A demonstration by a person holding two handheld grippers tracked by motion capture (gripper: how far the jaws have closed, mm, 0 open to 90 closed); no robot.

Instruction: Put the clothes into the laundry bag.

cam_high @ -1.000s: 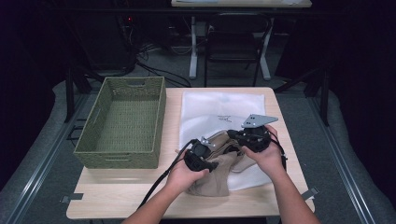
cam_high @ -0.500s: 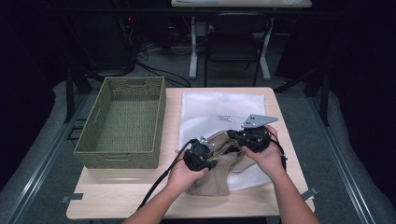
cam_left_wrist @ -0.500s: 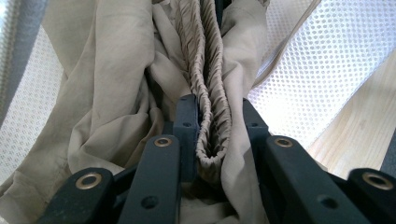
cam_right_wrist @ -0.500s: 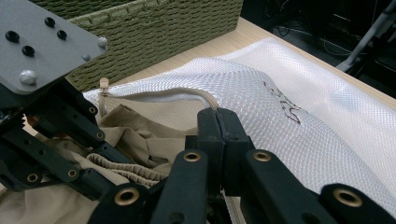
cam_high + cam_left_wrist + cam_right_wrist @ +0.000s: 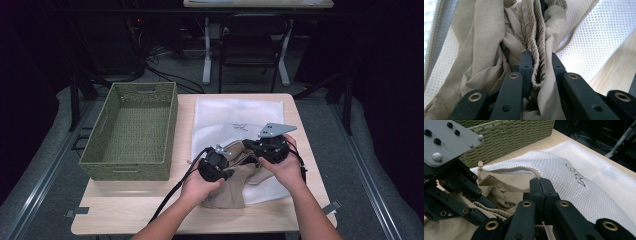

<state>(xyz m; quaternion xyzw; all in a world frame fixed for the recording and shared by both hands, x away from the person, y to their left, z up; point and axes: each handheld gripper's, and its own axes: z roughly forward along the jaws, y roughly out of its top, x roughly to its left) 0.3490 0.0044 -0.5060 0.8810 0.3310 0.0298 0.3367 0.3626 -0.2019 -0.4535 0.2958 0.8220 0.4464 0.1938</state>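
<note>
Cloth job: beige garment [image 5: 232, 187] lies bunched at the near edge of the table [image 5: 130, 212], half on the white mesh bag [image 5: 237, 117], right of the green woven basket [image 5: 131, 131]. My left hand-held gripper [image 5: 539, 75] is clamped on the gathered elastic band [image 5: 536, 45] (looks like a waistband), folds pinched flat between the jaws. My right hand-held gripper [image 5: 540, 188] has its jaws pressed together; the bag's mesh edge by the beige drawstring cord [image 5: 509, 170] seems to run into them, but I cannot tell for sure what it grips. Garment looks light, soft and floppy, no stiffness, so it will sag and bunch. Ribbed band is probably the best hold: thick, less slippery than the plain fabric. Mesh looks slick and thin, so grab it at the corded hem.
</note>
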